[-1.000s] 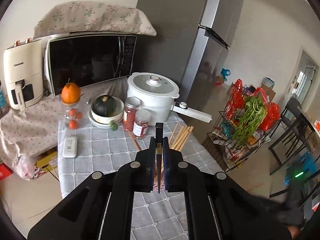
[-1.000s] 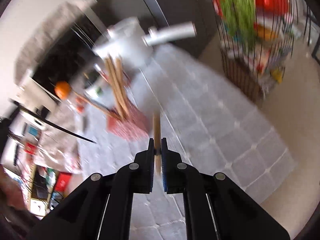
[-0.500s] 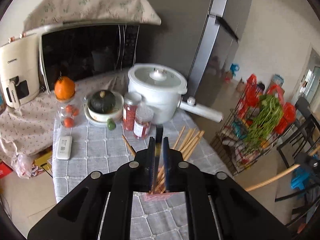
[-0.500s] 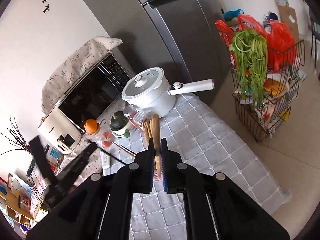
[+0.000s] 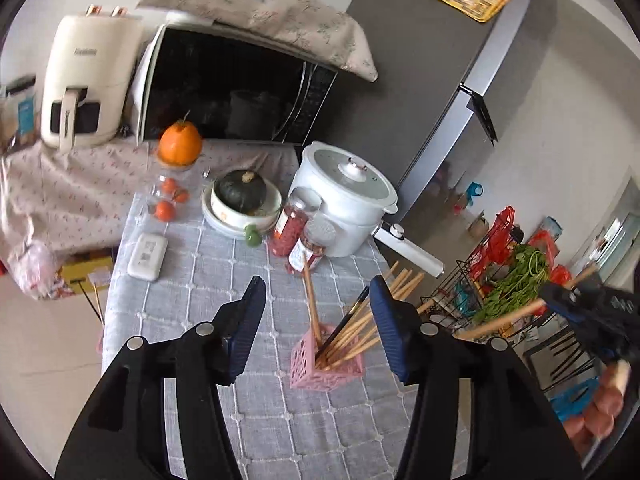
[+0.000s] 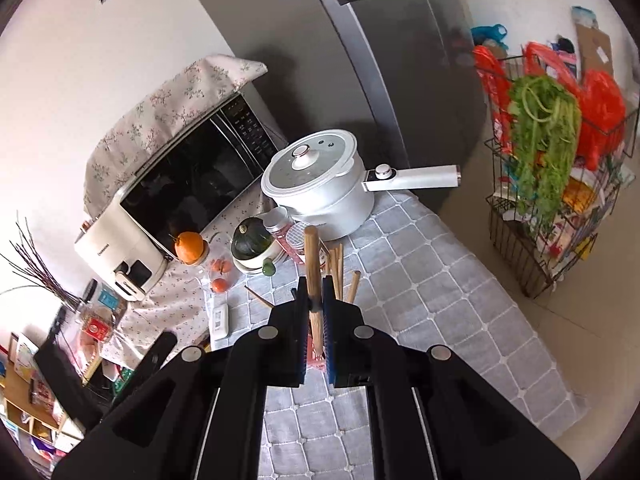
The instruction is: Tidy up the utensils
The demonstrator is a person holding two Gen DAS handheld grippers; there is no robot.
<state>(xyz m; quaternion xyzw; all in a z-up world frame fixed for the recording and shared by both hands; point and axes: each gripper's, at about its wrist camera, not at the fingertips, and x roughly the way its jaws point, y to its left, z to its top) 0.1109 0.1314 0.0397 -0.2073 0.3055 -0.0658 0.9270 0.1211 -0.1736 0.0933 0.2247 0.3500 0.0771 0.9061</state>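
Note:
A pink perforated holder (image 5: 326, 364) stands on the grey checked tablecloth and holds several wooden chopsticks (image 5: 374, 320) and one black chopstick (image 5: 348, 316). My left gripper (image 5: 316, 304) is open and empty, just above and in front of the holder. My right gripper (image 6: 315, 300) is shut on a wooden chopstick (image 6: 312, 260), held upright above the holder, whose chopstick tops (image 6: 340, 268) show behind it. In the left wrist view my right gripper (image 5: 560, 302) appears at the far right with its wooden chopstick (image 5: 508, 318).
A white pot with a long handle (image 5: 348, 196), two jars (image 5: 296, 232), a bowl with a dark squash (image 5: 240, 196), an orange (image 5: 179, 144), a white remote (image 5: 147, 256) and a microwave (image 5: 236, 88) stand at the back. A wire rack with greens (image 6: 548, 184) stands right of the table.
My left gripper has opened and let the black chopstick go into the pink holder. My right gripper has come in over the holder with its wooden chopstick.

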